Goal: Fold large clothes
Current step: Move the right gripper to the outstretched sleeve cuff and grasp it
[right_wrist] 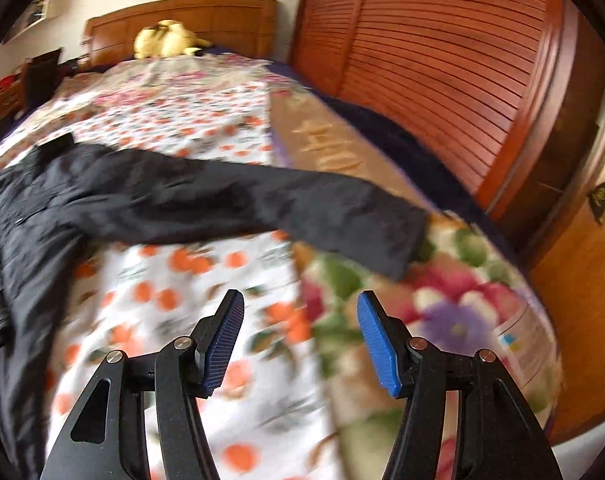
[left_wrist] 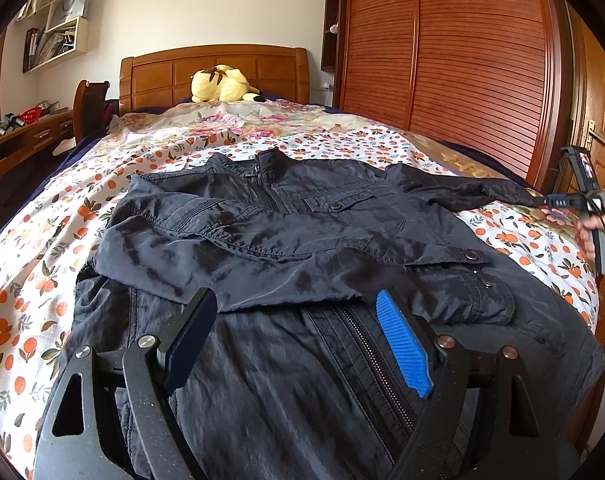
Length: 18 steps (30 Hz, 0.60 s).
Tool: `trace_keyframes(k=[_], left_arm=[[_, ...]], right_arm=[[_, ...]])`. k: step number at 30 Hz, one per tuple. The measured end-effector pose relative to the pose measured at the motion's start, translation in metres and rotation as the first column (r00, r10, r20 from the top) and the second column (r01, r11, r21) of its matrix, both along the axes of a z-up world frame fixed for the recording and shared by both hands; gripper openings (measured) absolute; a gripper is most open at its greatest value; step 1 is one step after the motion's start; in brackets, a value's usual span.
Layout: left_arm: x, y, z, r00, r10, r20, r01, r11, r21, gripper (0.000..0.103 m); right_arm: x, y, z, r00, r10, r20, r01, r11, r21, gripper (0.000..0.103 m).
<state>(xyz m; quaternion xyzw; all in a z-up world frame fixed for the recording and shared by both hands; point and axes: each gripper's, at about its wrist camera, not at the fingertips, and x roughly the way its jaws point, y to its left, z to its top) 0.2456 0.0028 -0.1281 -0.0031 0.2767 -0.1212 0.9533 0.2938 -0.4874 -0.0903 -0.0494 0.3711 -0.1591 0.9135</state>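
Left gripper [left_wrist: 298, 308]: nearest thing in its own view, at 6 o'clock. Jaws spread wide, nothing clamped. Blue pad [left_wrist: 402, 344] and dark pad hang over the lower front of the jacket; whether they touch the cloth cannot be told.

Jacket [left_wrist: 302, 240]: dark, large, lying front up on the bedsheet [left_wrist: 62, 240], centre of the left view. Zipper [left_wrist: 366, 344] runs from 6 o'clock up between the jaws. One sleeve is folded across the chest, cuff with snap button [left_wrist: 471, 256] at about 3 o'clock of the garment. Collar [left_wrist: 268, 160] points to 12 o'clock, toward the headboard. The other sleeve [right_wrist: 262, 196] stretches flat out to 3 o'clock, its cuff end resting on a flowered blanket [right_wrist: 442, 304] near the bed edge.

Right gripper [right_wrist: 300, 338]: jaws apart, empty, only bedding visible between the pads. Its view is motion-blurred. Sleeve cuff lies beyond it at 1 o'clock, well clear of the fingertips. In the left view this gripper [left_wrist: 578, 200] shows at 3 o'clock, with a hand [left_wrist: 598, 236] on its handle.

Far field: yellow plush toy [left_wrist: 222, 84] at 12 o'clock against the wooden headboard [left_wrist: 162, 72]. Slatted wardrobe [left_wrist: 462, 60] at 1 to 2 o'clock. Wall shelves [left_wrist: 58, 32] at 10 o'clock.
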Motion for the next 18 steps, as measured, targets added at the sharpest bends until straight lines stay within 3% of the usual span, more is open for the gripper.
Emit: trace_keyframes(k=[12, 18], left_arm=[[0.001, -0.002, -0.002, 1.0, -0.001, -0.012, 0.001, 1.0, 0.011, 0.083], [0.004, -0.006, -0.005, 1.0, -0.002, -0.023, 0.003, 1.0, 0.03, 0.083]], right_arm=[[0.039, -0.083, 0.0, 0.976, -0.213, -0.036, 0.216, 0.972, 0.093, 0.061], [0.056, -0.1, -0.008, 0.97, -0.232, -0.071, 0.241, 0.954, 0.18, 0.061]])
